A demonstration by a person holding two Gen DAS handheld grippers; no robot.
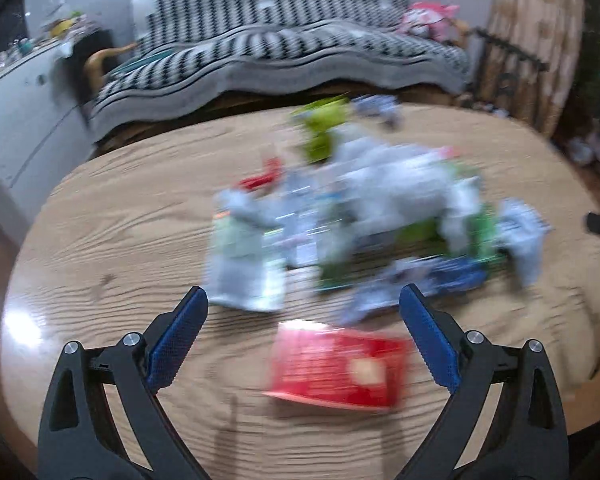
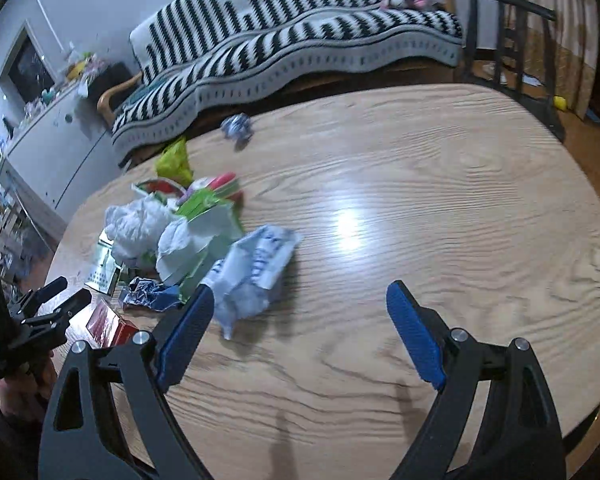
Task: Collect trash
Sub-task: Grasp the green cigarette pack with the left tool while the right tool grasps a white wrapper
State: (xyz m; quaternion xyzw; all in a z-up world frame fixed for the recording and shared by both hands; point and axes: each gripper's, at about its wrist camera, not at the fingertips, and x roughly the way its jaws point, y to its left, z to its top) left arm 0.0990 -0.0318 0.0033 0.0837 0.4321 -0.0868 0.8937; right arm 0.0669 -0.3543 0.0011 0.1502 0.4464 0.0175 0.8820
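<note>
A heap of trash (image 2: 172, 240) is seen spread over a wooden table (image 2: 440, 200), with a striped sofa (image 2: 300, 40) beyond it at the top of both frames. In the right wrist view the heap lies at centre left: crumpled white paper (image 2: 134, 226), a green carton (image 2: 200, 202), a blue-printed white wrapper (image 2: 256, 272) and a dark blue foil scrap (image 2: 148, 294). A small crumpled ball (image 2: 238, 126) sits well apart near the table's far edge. The right gripper (image 2: 300, 332) is held above bare wood at lower centre, its jaws wide apart and nothing between them; the white wrapper lies just beside its left finger.

The left wrist view is blurred. The left gripper (image 1: 304, 336) is shown with jaws likewise apart and empty, and a red box (image 1: 340, 368) lies on the table between and just beyond the fingers, the heap further up the frame.

The step in hand appears to be the approach to a first pick. It would be done well if each gripper were steadied first, then lowered over a single item, the red box for the left and the white wrapper for the right, and closed across a narrow or crumpled part so that thin paper is not pushed flat against the wood.
</note>
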